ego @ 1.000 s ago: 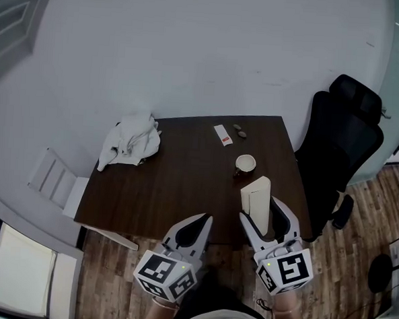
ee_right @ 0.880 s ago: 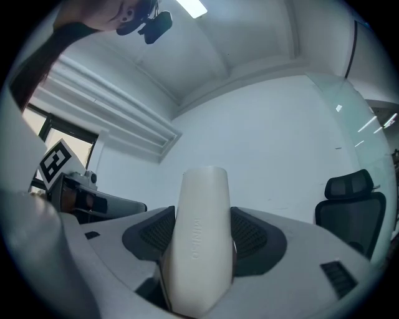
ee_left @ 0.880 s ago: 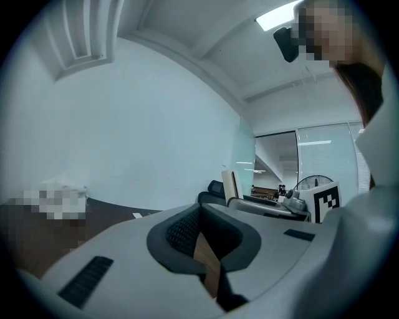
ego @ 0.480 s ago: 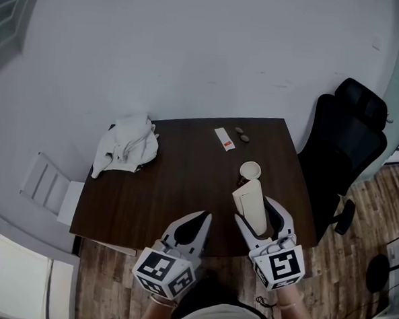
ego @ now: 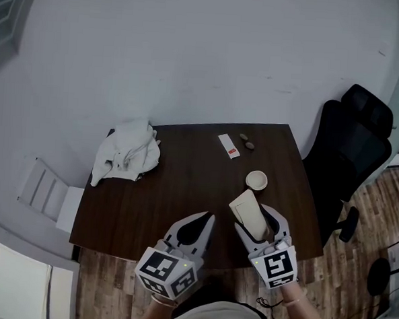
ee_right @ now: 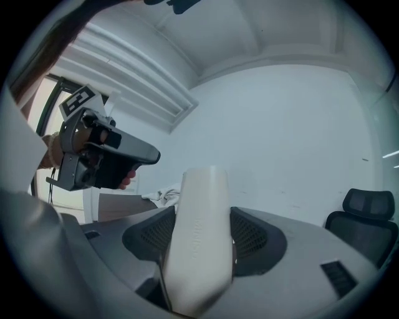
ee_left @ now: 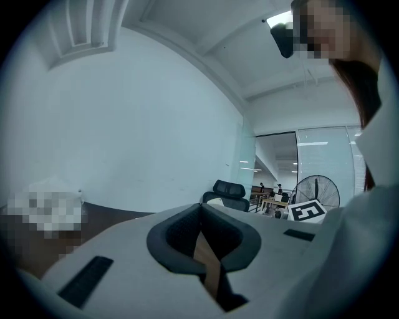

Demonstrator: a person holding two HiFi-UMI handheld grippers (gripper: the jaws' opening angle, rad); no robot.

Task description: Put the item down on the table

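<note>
Jaws of the right gripper are clamped on the item, a flat, pale, oblong case with rounded ends, one dark pad pressed to each broad face. Its long axis runs along the jaws. In the head view its free end points away from the person and a little left, toward the far side of the table. In the right gripper view it rises between the pads with the rounded end uppermost. The item is over the near right part of the table, its free end just beside a small cup. Whether it touches the tabletop cannot be told.

The left gripper hangs at the near edge, its jaws drawn together to a thin slit with nothing between them.

A crumpled white cloth lies at the far left corner, and a small packet near the far edge. A black chair stands to the right.
</note>
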